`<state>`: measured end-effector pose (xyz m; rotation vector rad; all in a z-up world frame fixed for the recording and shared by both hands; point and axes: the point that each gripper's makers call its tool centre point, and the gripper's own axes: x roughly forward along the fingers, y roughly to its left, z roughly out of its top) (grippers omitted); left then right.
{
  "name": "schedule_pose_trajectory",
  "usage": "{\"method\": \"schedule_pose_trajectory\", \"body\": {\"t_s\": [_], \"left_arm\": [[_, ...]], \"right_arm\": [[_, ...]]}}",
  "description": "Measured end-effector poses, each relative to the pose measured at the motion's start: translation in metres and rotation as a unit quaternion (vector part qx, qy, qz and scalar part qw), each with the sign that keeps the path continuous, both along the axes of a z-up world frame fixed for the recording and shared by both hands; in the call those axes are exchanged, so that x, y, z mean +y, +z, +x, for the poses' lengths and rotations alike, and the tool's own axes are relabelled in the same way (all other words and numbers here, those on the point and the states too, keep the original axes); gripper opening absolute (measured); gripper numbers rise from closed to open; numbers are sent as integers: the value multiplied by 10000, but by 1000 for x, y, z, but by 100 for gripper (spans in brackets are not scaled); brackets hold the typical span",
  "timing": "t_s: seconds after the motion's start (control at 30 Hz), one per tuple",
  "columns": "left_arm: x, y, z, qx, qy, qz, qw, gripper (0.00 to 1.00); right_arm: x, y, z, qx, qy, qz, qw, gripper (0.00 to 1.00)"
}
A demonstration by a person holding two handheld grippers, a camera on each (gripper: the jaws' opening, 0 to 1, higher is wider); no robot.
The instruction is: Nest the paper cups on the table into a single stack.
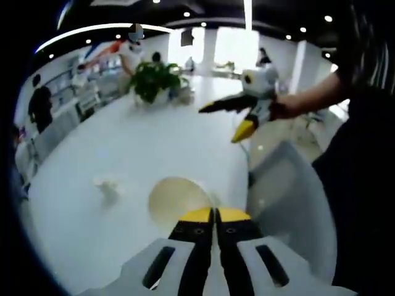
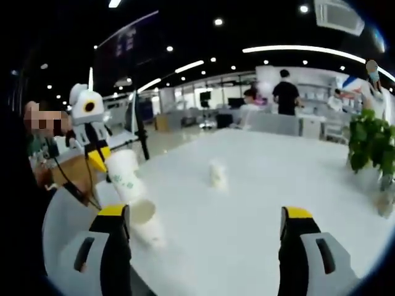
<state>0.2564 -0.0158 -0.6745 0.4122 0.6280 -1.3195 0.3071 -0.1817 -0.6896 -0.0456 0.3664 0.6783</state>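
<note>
My left gripper [image 1: 214,213] is shut on the wall of a paper cup [image 1: 176,198], whose pale yellow inside faces the left gripper view. In the right gripper view the same cup [image 2: 126,179], white with a green print, hangs tilted from the left gripper [image 2: 97,159] above the near left table edge. A pale shape lies just under it; I cannot tell whether it is another cup or a reflection. A second small white cup [image 2: 216,174] stands alone mid-table, also seen as the cup [image 1: 108,190] left of the held one. My right gripper [image 2: 205,216] is wide open and holds nothing; a hand holds this right gripper [image 1: 222,123] above the table's far right edge.
The long glossy white table [image 2: 265,240] runs away from me. A potted green plant [image 1: 154,80] stands at its far end, the same plant [image 2: 370,142] at the right. A pale chair back [image 1: 290,185] sits against the table's edge. People stand in the background.
</note>
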Motion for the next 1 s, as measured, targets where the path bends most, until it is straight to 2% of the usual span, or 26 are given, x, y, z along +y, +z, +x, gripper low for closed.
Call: {"method": "schedule_pose_trajectory", "body": {"t_s": [0.4, 0.5, 1.0], "left_arm": [[0, -12, -1, -80, -178, 487, 9986, 0], [2, -18, -2, -117, -252, 697, 9972, 0], [-4, -36, -7, -232, -656, 1146, 9910, 0]], "right_arm": [[2, -6, 0, 69, 25, 2, 10000, 98], [2, -7, -1, 59, 24, 46, 10000, 97], [-6, -19, -5, 170, -108, 110, 9997, 96]]}}
